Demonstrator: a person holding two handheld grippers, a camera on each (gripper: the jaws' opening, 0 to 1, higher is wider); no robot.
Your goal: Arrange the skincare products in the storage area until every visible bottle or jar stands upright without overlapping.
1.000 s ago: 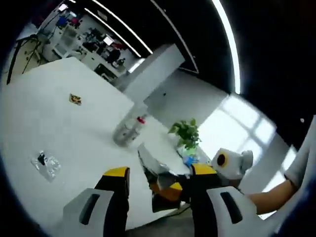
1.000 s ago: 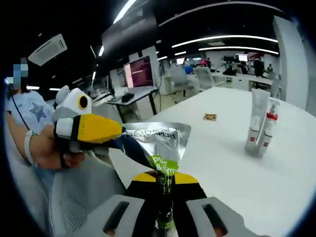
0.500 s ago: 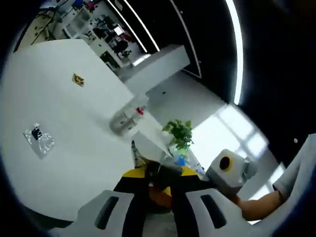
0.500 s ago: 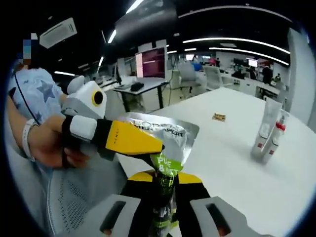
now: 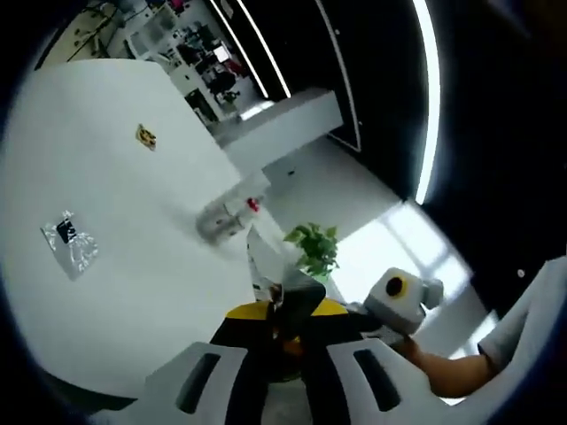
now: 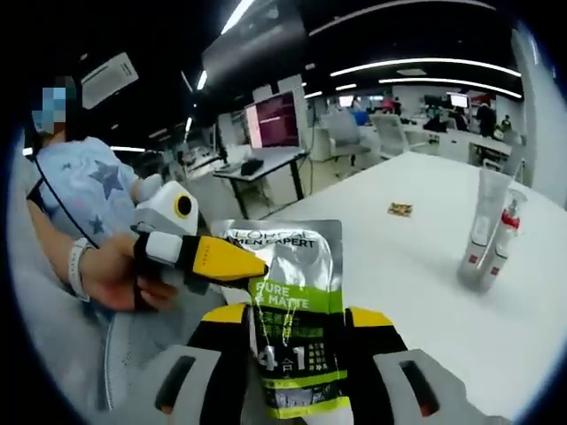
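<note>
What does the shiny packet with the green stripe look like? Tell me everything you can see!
The silver packet is a flat, shiny foil-looking pouch with a bright green band reading "PURE MATTE", brand lettering on top and a large "4" on a dark panel lower down. It stands upright, facing the right gripper view, between the right gripper's yellow-tipped fingers. The left gripper touches its upper left edge. It is held above the white table's near edge.
</note>
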